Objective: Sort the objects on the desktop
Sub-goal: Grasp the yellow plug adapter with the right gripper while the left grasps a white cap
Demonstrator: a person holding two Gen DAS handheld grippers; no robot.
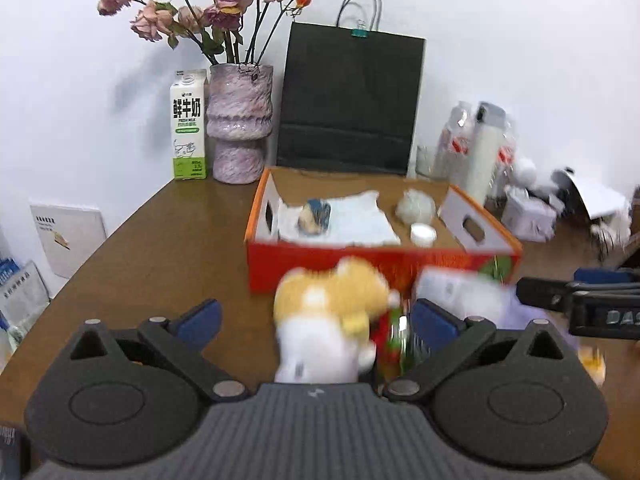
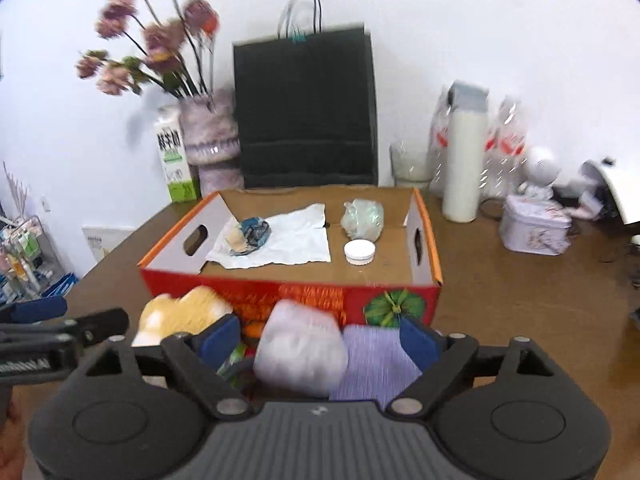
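Observation:
A red and orange cardboard box (image 1: 360,268) (image 2: 248,292) stands open on the brown table. In it lie a white paper sheet (image 2: 288,240), a blue wrapped snack (image 2: 250,234), a crumpled plastic ball (image 2: 362,216) and a white lid (image 2: 360,251). In front of the box, an orange and white plush toy (image 1: 328,316) (image 2: 180,312) sits between the wide-spread blue pads of my left gripper (image 1: 316,320), which do not press on it. My right gripper (image 2: 320,340) is open over a blurred whitish packet (image 2: 300,354) and a lilac cloth (image 2: 376,356).
Along the back wall stand a milk carton (image 1: 189,124), a pink vase of dried roses (image 1: 239,124) and a black paper bag (image 1: 352,100). At the right are a white bottle (image 2: 464,160), plastic bags and a pale tin (image 2: 534,226). A green and red item (image 1: 396,340) lies by the plush toy.

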